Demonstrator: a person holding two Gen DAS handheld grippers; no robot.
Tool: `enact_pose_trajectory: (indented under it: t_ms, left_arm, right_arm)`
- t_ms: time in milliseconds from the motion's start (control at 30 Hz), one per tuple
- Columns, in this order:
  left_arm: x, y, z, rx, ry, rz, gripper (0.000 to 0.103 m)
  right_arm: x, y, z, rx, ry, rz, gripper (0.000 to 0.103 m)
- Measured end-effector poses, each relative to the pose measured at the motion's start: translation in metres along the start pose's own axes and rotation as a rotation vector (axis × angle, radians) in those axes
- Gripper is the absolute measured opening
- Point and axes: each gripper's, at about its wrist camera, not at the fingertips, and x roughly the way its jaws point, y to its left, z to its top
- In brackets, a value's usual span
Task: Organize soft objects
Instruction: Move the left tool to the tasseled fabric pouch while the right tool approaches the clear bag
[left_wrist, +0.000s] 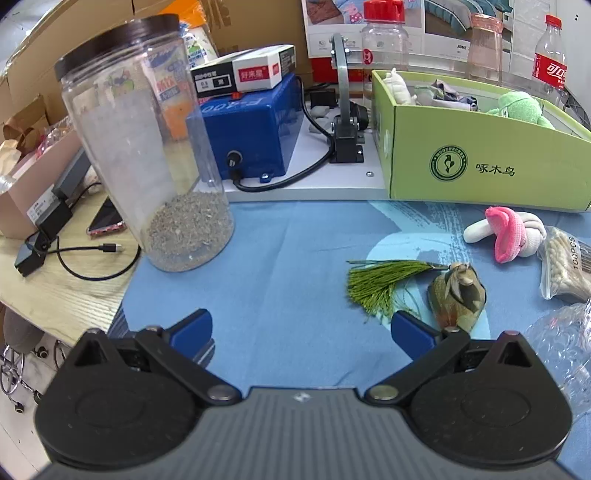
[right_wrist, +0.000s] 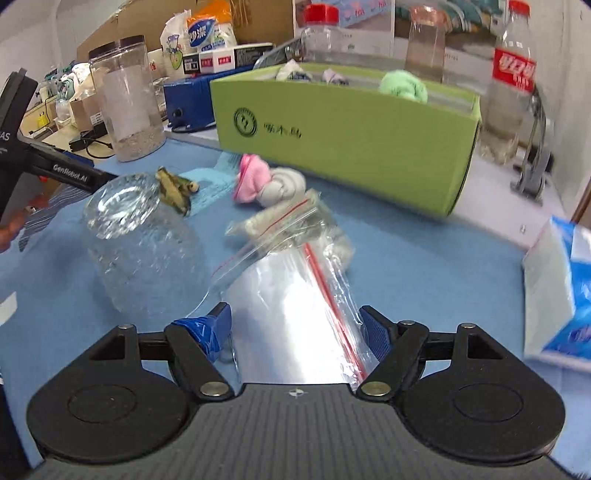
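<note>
Between my right tool's (right_wrist: 295, 325) fingers lay a clear zip bag (right_wrist: 295, 317), though I could not tell if the pads pressed it. Beyond it sat a bag of cotton swabs (right_wrist: 295, 225), a pink-and-white soft toy (right_wrist: 266, 182) and the green box (right_wrist: 354, 147) holding a green plush (right_wrist: 404, 85). My left tool (left_wrist: 301, 328) stood apart over bare blue cloth (left_wrist: 288, 258) on the worktop, with a tasselled sachet (left_wrist: 456, 291) just beside its right finger and a clear jar (left_wrist: 147, 166) further off.

A clear jar (left_wrist: 147, 147) with grit at its bottom is seen left of a blue machine (left_wrist: 255, 125); small boxes (left_wrist: 243, 72) are stacked on that machine, and a cola bottle (left_wrist: 550, 55) stands far right of it.
</note>
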Motion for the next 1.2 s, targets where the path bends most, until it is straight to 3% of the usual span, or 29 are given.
enact_pose_trajectory:
  t_ms: [267,433,567,767,867,1200]
  left_arm:
    - [-0.003,0.002,0.003,-0.04,0.01,-0.099,0.102]
    - [0.002,-0.017,0.019,-0.013,0.009,-0.148,0.102]
    - [0.011,-0.031,0.029,0.007,0.011,-0.156,0.102]
    - [0.028,-0.039,0.038,-0.045,0.067,-0.196,0.102]
    - [0.033,-0.046,0.036,-0.008,0.078,-0.148,0.102]
    - [0.025,-0.015,0.017,-0.071,0.079,-0.172,0.102]
  right_arm:
    - [-0.036,0.03,-0.038,0.028,-0.003,-0.069,0.062]
    - [-0.06,0.018,-0.048,0.191,-0.131,-0.177,0.062]
    - [-0.073,0.006,-0.047,0.3,-0.242,-0.203,0.063]
    - [-0.068,0.006,-0.055,0.317,-0.225,-0.192,0.063]
    - [-0.066,0.005,-0.057,0.331,-0.219,-0.194,0.063]
    - [-0.066,0.004,-0.052,0.342,-0.23,-0.206,0.063]
